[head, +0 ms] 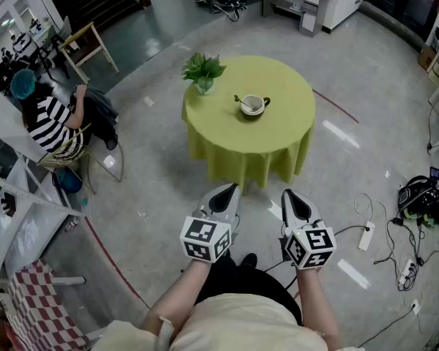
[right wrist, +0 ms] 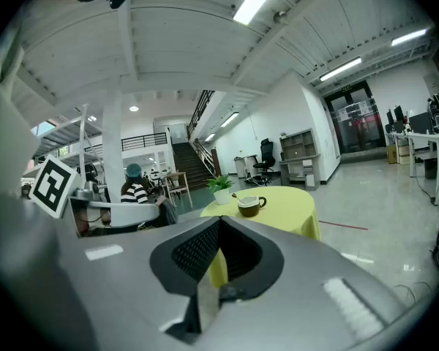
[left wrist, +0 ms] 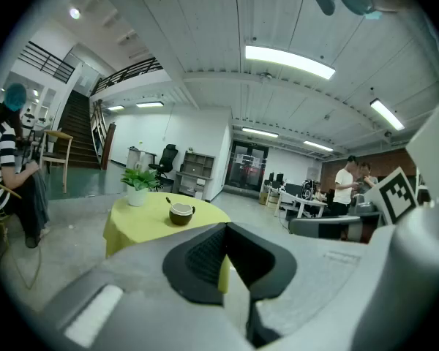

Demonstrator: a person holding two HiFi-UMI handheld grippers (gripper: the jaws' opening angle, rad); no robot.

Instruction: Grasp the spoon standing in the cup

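While the spoon leans in the cup, left claw and right claw are pressed together.

The cup stands near the middle of the counter, with the spoon in it leaning left. A potted plant sits at the counter's far left edge. A seated person is on the floor well left of the counter.
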